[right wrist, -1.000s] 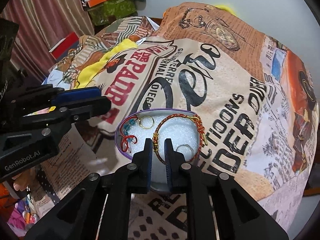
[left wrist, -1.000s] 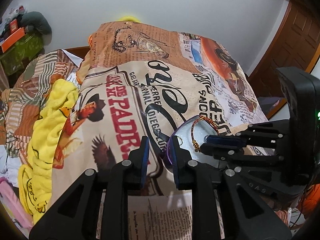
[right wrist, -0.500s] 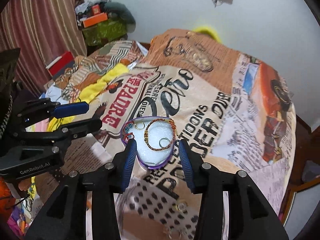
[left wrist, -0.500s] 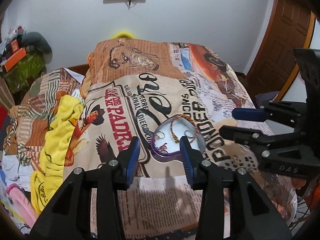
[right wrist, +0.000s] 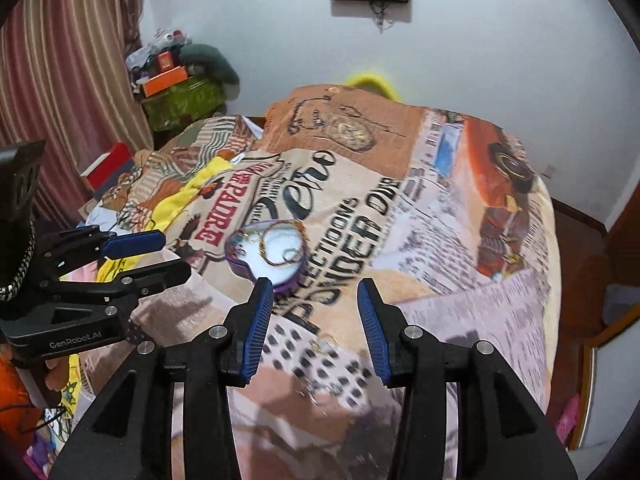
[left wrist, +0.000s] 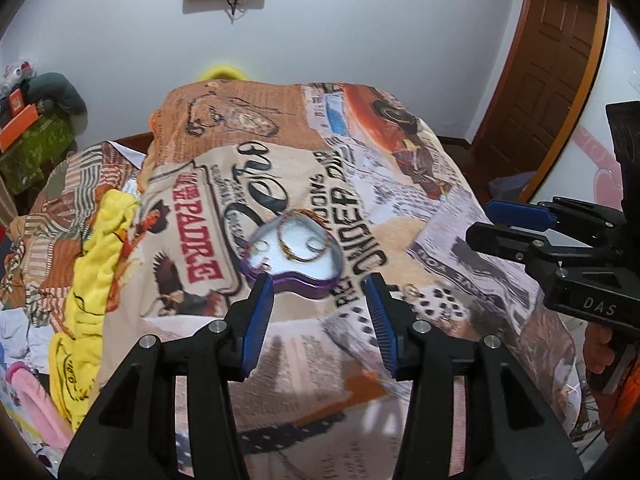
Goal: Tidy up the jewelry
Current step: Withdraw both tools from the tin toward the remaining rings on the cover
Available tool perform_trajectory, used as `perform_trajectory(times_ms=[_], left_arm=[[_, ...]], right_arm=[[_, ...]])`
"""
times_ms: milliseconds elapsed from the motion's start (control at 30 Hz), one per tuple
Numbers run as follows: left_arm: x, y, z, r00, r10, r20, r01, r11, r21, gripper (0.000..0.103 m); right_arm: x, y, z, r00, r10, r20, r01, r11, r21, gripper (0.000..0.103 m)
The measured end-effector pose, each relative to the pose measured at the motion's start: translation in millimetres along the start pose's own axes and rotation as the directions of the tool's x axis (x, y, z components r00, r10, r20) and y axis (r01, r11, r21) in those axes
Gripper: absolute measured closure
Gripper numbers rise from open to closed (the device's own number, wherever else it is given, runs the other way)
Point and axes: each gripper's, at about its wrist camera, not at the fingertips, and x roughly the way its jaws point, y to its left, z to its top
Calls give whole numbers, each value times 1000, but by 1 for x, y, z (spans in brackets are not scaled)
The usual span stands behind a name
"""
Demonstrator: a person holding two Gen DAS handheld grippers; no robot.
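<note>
A purple heart-shaped box (left wrist: pixel 296 252) with a white lining lies on the printed bedspread, also in the right wrist view (right wrist: pixel 266 254). In it lie a braided bracelet (left wrist: pixel 308 236), rings and a red-blue thread piece (right wrist: pixel 236 242). My left gripper (left wrist: pixel 320 300) is open and empty, just in front of the box. My right gripper (right wrist: pixel 316 304) is open and empty, short of the box. Small loose rings (left wrist: pixel 412 290) lie on the bedspread right of the box, blurred in the right wrist view (right wrist: pixel 320 388).
A yellow cloth (left wrist: pixel 96 264) lies along the left side of the bed. Boxes and clutter (right wrist: pixel 176 88) are stacked at the far left by a striped curtain. A wooden door (left wrist: pixel 556 56) stands at the right. The bed's right edge drops to the floor.
Both grippers have pulled back and up from the box and opened wide. The right gripper let go of the braided bracelet, which now lies in the box.
</note>
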Motion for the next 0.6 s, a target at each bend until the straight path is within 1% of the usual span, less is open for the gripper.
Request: perform_trajectory(times_ms=[133, 333, 500, 600], left_arm=[[8, -15, -7, 999, -25, -28, 26, 1000, 8, 56], [30, -41, -19, 994, -57, -92, 60, 998, 33, 56], [49, -63, -29, 987, -78, -141, 88, 994, 69, 56], [58, -72, -33, 982, -92, -162, 105, 992, 75, 56]], right_arm=[[-4, -8, -16, 999, -38, -2, 38, 999, 1, 63], [-5, -19, -40, 996, -87, -16, 87, 996, -6, 63], [-2, -32, -57, 996, -77, -51, 79, 997, 27, 63], [2, -39, -64, 995, -71, -71, 75, 996, 50, 63]])
